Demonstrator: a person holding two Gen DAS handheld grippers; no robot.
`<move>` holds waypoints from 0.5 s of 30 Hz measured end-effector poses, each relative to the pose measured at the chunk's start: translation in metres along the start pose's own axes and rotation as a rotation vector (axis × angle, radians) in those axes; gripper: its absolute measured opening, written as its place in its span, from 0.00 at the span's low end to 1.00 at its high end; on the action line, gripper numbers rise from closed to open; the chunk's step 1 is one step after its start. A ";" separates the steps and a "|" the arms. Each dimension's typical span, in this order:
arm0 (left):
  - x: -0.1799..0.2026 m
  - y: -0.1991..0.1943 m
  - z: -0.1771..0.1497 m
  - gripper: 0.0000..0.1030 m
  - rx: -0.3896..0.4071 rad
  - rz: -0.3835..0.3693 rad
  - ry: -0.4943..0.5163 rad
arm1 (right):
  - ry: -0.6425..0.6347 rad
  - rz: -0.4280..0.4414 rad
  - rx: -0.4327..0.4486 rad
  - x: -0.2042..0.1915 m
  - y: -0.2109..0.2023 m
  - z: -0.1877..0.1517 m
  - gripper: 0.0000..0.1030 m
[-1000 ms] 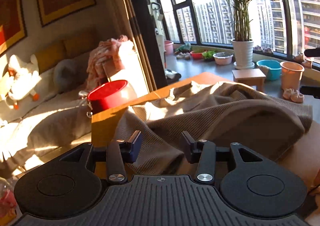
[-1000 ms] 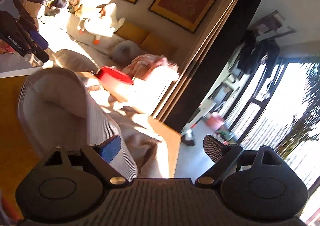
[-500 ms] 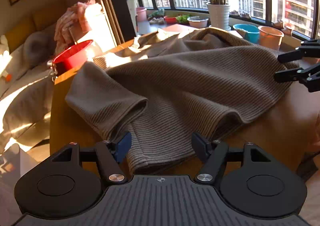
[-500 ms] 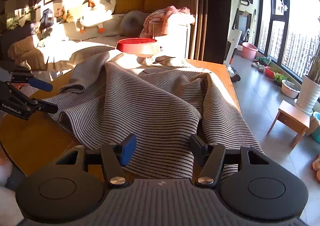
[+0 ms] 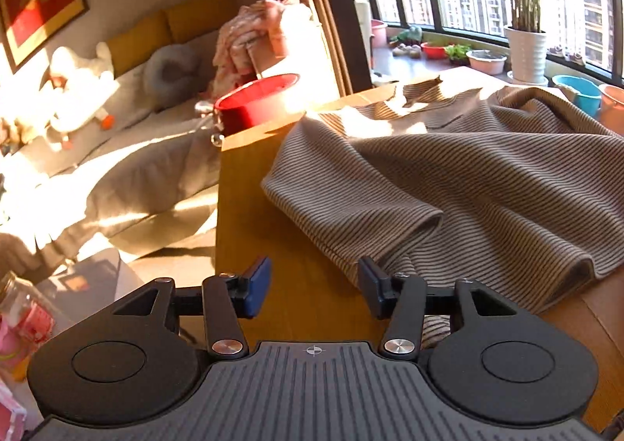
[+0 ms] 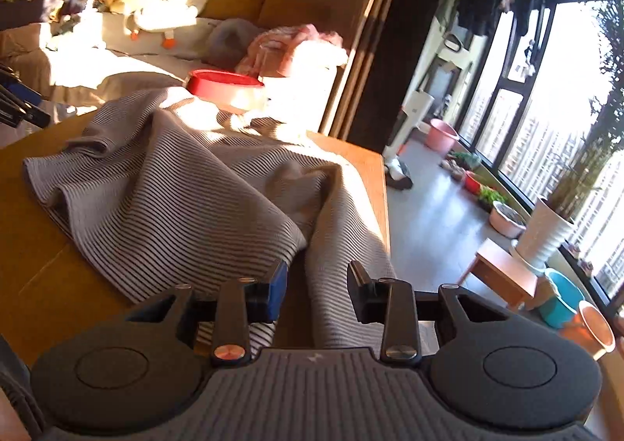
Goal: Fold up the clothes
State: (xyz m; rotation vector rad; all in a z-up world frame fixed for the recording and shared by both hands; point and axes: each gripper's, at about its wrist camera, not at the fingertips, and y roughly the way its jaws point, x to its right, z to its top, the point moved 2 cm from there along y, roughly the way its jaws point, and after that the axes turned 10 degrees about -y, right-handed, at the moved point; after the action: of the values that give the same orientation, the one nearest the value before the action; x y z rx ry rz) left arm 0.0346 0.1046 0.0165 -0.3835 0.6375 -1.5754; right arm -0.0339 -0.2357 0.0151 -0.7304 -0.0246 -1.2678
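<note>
A brown, finely striped knit garment [image 5: 468, 176] lies rumpled on the wooden table [image 5: 253, 215], one sleeve folded toward the near left. My left gripper [image 5: 314, 283] hovers low over bare wood at the garment's near hem. Its jaws are closing with nothing between them, and the hem lies just beside the right finger [image 5: 370, 285]. In the right wrist view the garment [image 6: 175, 187] fills the table [image 6: 39, 265]. My right gripper [image 6: 318, 291] is closing around a fold at the near hem. Cloth lies between the jaws, and the pads do not visibly press on it.
A red basin [image 5: 257, 98] stands beyond the table's far left corner, with a sofa, a white plush goose [image 6: 163, 4] and a pink clothes pile [image 5: 257, 35] behind. To the right are the table's edge, open floor, a small stool [image 6: 503, 273], a potted plant [image 6: 546, 234] and tubs.
Both grippers have sunk to the garment's near hem. The left one slid off the hem onto bare wood at its left. The right jaws have narrowed around a fold.
</note>
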 end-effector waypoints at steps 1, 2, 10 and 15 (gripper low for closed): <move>0.004 -0.002 0.000 0.57 0.002 -0.016 0.011 | -0.003 0.064 0.030 -0.008 -0.001 0.008 0.36; 0.010 -0.003 0.000 0.60 0.003 -0.038 0.021 | -0.006 0.127 0.060 -0.016 -0.001 0.015 0.37; 0.012 -0.013 0.002 0.74 0.022 -0.074 0.028 | -0.239 0.468 0.118 -0.133 0.038 0.052 0.63; 0.008 -0.026 -0.007 0.80 0.024 -0.164 0.043 | -0.198 0.427 0.147 -0.126 0.048 0.072 0.04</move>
State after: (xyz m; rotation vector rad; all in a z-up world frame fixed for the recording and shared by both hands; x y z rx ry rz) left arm 0.0090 0.0985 0.0262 -0.3931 0.6321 -1.7504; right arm -0.0075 -0.0868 -0.0029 -0.6878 -0.1162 -0.7758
